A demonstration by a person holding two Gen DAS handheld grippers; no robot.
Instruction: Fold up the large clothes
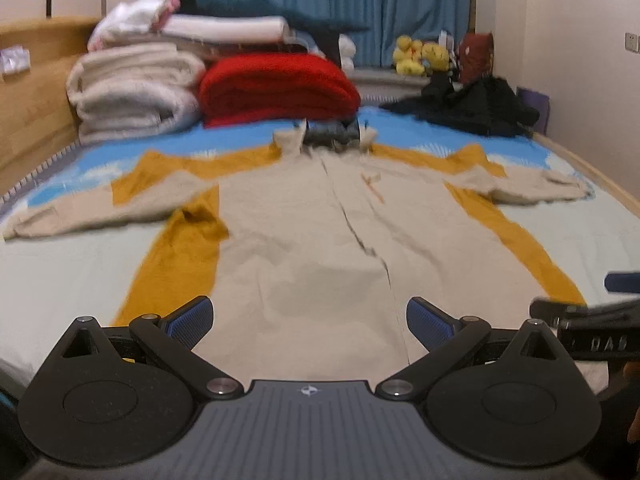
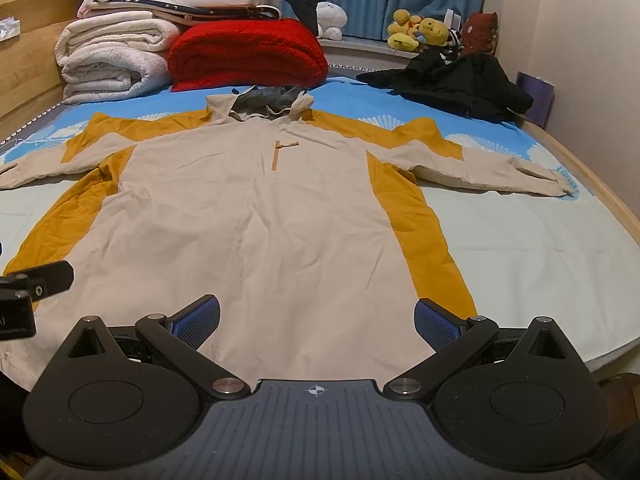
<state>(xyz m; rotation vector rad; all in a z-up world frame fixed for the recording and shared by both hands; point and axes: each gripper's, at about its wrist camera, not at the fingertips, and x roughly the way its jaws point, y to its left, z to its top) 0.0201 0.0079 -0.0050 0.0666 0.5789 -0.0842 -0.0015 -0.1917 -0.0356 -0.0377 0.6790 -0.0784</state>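
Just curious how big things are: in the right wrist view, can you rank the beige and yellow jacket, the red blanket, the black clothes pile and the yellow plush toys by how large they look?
1. jacket, nearest the camera.
2. red blanket.
3. black clothes pile, looks close to the blanket, so unsure.
4. yellow plush toys, farthest away.

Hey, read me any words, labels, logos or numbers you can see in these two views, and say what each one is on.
"DAB", or something close: pale letters on the right claw's black body in the left wrist view, blurred, so uncertain.
No words, only a small round cross emblem on the left claw's grey housing, and the same on the right one in its own view.
Jacket: no readable print.
Items on the windowsill: too small to read.
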